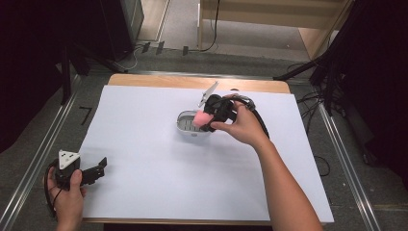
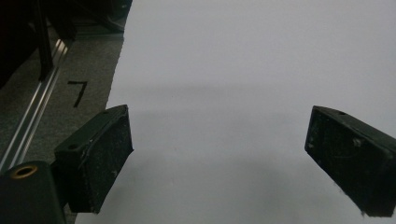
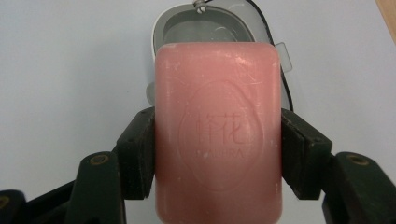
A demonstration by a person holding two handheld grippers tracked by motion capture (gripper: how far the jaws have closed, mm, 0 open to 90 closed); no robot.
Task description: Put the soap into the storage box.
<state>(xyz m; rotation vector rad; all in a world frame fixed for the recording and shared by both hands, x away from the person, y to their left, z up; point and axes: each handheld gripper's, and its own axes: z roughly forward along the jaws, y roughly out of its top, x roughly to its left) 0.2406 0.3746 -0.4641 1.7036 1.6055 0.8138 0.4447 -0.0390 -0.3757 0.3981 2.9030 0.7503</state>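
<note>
Holding a pink bar of soap [image 3: 218,135] crosswise between its jaws, my right gripper [image 1: 208,119] hangs over the small white soap dish [image 1: 185,123] near the middle of the table. In the right gripper view the pads clamp the bar's two long sides, embossed face toward the camera, and the dish's open tray [image 3: 212,28] sits just beyond the bar's far end. The dish has a clear lid [image 1: 208,92] tipped up behind it; from the high view I think it is hinged open, though the blur makes that hard to confirm.

To do this step well, I would line the bar's long axis up with the tray's long axis before going down, since the fit looks snug. I would keep the bar level, lower it until it rests on the tray's floor, and only then let go, so it does not tip onto the rim. The raised lid is close to the gripper's far side, so I would come in from the near side.

My left gripper [image 1: 96,169] rests at the near left corner of the white sheet [image 1: 144,163], its jaws wide apart with nothing between them.
</note>
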